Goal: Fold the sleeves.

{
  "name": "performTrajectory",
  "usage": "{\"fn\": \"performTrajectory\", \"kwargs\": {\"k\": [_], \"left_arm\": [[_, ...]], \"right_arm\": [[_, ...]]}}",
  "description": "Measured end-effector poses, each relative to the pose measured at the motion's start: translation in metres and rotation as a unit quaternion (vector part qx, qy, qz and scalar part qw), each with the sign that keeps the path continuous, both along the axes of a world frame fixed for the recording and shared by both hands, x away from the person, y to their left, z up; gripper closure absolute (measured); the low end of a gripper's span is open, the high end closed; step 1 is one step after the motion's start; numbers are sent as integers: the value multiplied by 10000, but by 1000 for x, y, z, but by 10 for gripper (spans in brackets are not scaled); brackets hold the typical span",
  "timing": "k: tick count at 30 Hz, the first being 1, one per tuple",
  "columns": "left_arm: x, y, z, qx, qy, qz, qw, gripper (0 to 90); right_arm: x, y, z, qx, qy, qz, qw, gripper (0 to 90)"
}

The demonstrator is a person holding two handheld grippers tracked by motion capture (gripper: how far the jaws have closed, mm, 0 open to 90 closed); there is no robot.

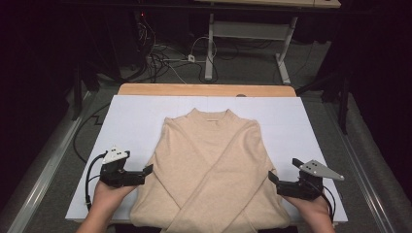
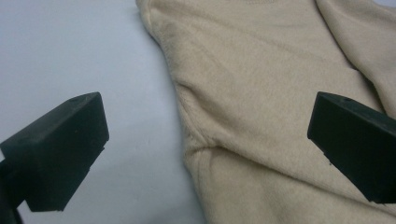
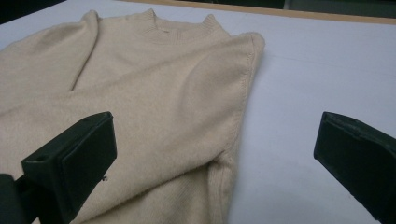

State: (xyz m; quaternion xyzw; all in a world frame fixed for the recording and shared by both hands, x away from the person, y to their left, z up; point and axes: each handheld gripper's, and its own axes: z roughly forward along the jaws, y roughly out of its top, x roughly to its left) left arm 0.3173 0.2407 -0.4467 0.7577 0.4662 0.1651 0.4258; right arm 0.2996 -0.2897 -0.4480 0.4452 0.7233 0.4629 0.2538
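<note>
A beige knit sweater [image 1: 214, 165] lies flat, front up, on the white board [image 1: 136, 116], collar toward the far edge and both sleeves folded across its body. My left gripper [image 1: 141, 170] is held by a hand at the sweater's left edge; its jaws stand wide open, one over the board and one over the knit [image 2: 261, 93]. In its own view the left gripper [image 2: 208, 123] holds nothing. My right gripper [image 1: 279, 175] sits at the sweater's right edge, open and empty [image 3: 215, 140], straddling the side seam [image 3: 233, 140].
The white board covers a wooden table whose far edge [image 1: 206, 90] shows beyond it. Bare board lies left [image 2: 70, 56] and right [image 3: 317, 74] of the sweater. Cables [image 1: 160, 60] and a desk frame [image 1: 252, 31] stand on the floor behind.
</note>
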Motion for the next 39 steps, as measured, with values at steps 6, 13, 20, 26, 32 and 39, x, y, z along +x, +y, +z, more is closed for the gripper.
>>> {"fn": "performTrajectory", "kwargs": {"k": [6, 13, 20, 26, 32, 39], "left_arm": [[14, 0, 4, 12, 3, 13, 10000, 0], [29, -2, 6, 61, -41, 36, 10000, 0], [44, -5, 8, 50, -51, 66, 10000, 0], [56, -11, 11, 106, -33, 61, 9999, 0], [71, -17, 13, 203, 34, 85, 9998, 0], [91, -26, 13, 203, 142, 116, 9996, 0]], "right_arm": [[14, 3, 2, 6, 20, -22, 10000, 5], [35, 11, 5, -146, 50, -47, 9999, 5], [55, 18, 4, -228, 134, -65, 9996, 5], [69, 22, 4, -213, 161, -67, 9996, 5], [84, 22, 6, -208, 152, -88, 9996, 5], [103, 21, 7, -235, 207, -158, 9994, 7]]}}
